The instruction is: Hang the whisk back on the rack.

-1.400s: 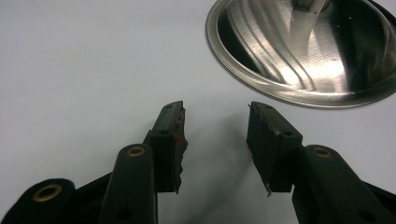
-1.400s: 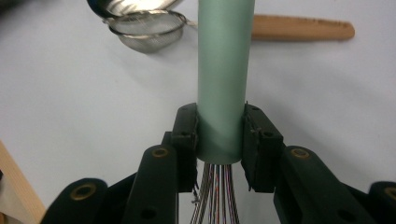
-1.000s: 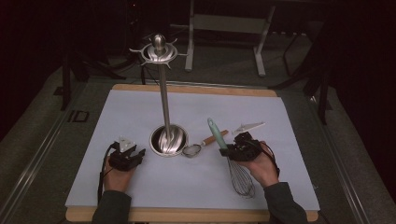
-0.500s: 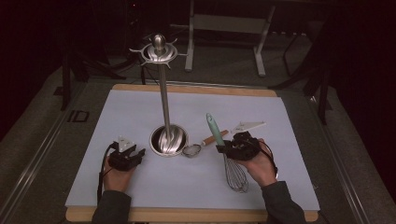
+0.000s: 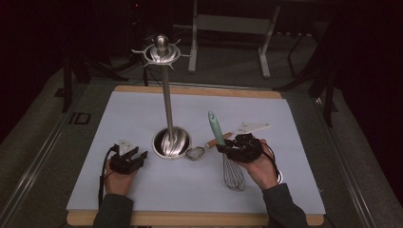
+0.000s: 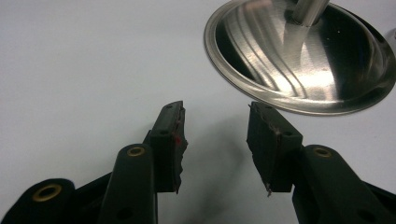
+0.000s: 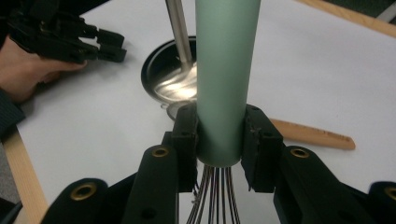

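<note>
A whisk with a pale green handle (image 5: 216,127) (image 7: 226,70) and wire loops (image 5: 234,173) is held tilted over the pale sheet, handle up and away from me. My right gripper (image 5: 227,147) (image 7: 219,135) is shut on the handle's lower end, just above the wires. A tall steel utensil stand rises from a round base (image 5: 171,142) (image 6: 303,56) to a ring of hooks (image 5: 162,47). My left gripper (image 5: 141,155) (image 6: 215,126) rests on the sheet left of the base, open, with nothing between its pads.
A small metal strainer (image 5: 195,153) with a wooden handle (image 7: 313,135) lies between the stand's base and the whisk. The pale sheet (image 5: 142,109) covers a wooden board whose edge (image 5: 190,219) runs along the front. Dark floor and metal frames lie beyond.
The whisk and my right gripper have shifted slightly left, and the handle's tip has risen a little. The left gripper has stayed put.
</note>
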Demonstrator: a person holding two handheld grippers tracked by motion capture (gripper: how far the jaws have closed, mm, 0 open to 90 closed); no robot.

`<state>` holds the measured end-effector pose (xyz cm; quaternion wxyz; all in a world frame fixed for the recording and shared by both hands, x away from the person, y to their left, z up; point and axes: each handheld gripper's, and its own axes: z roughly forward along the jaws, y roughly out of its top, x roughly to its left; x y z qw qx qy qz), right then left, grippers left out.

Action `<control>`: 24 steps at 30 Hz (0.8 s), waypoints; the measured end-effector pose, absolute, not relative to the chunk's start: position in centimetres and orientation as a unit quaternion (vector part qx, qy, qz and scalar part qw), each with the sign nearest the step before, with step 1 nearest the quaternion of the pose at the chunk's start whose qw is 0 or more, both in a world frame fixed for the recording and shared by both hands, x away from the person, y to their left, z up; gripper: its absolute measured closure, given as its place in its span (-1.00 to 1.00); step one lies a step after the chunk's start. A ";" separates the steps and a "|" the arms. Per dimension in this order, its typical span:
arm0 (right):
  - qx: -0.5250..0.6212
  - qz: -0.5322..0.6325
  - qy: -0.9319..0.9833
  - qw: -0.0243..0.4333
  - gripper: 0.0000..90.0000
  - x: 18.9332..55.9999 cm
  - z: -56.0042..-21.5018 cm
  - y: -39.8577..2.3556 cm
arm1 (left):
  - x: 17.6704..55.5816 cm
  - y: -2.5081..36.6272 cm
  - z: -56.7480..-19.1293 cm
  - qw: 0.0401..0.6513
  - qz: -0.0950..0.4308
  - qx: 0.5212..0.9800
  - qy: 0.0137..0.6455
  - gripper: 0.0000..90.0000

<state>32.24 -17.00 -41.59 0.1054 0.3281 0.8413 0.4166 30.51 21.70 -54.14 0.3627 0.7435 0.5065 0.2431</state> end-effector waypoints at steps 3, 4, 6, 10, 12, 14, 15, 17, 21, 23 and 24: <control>0.325 0.425 0.838 0.108 0.54 32.1 -41.3 -16.8 | 30.5 21.7 -54.1 0.363 0.243 0.744 0.506 0.26; 0.322 0.426 0.838 0.108 0.54 32.1 -41.3 -16.8 | 30.5 21.7 -54.1 0.363 0.243 0.744 0.506 0.26; 0.320 0.430 0.837 0.111 0.54 32.1 -41.1 -16.7 | 30.5 21.7 -54.1 0.363 0.243 0.743 0.506 0.26; 0.316 0.439 0.833 0.114 0.54 32.0 -40.9 -16.5 | 30.5 21.7 -54.1 0.364 0.243 0.743 0.506 0.26; 0.314 0.443 0.832 0.116 0.54 31.9 -40.8 -16.4 | 30.5 21.7 -54.1 0.364 0.243 0.745 0.504 0.26; 0.313 0.447 0.830 0.117 0.54 31.9 -40.6 -16.3 | 30.5 21.7 -54.1 0.364 0.243 0.745 0.503 0.27; 0.310 0.447 0.831 0.118 0.54 31.9 -40.5 -16.3 | 30.5 21.7 -54.1 0.364 0.243 0.745 0.503 0.27; 0.308 0.449 0.830 0.120 0.54 31.8 -40.2 -16.1 | 30.5 21.8 -54.1 0.367 0.241 0.744 0.504 0.29; 0.302 0.452 0.830 0.125 0.54 31.8 -39.5 -15.8 | 30.5 21.8 -54.1 0.368 0.241 0.743 0.504 0.29; 0.297 0.455 0.830 0.128 0.54 31.7 -39.2 -15.7 | 30.5 21.8 -54.1 0.368 0.241 0.743 0.505 0.28; 0.296 0.456 0.830 0.129 0.54 31.7 -39.0 -15.6 | 30.5 21.8 -54.1 0.368 0.241 0.743 0.505 0.28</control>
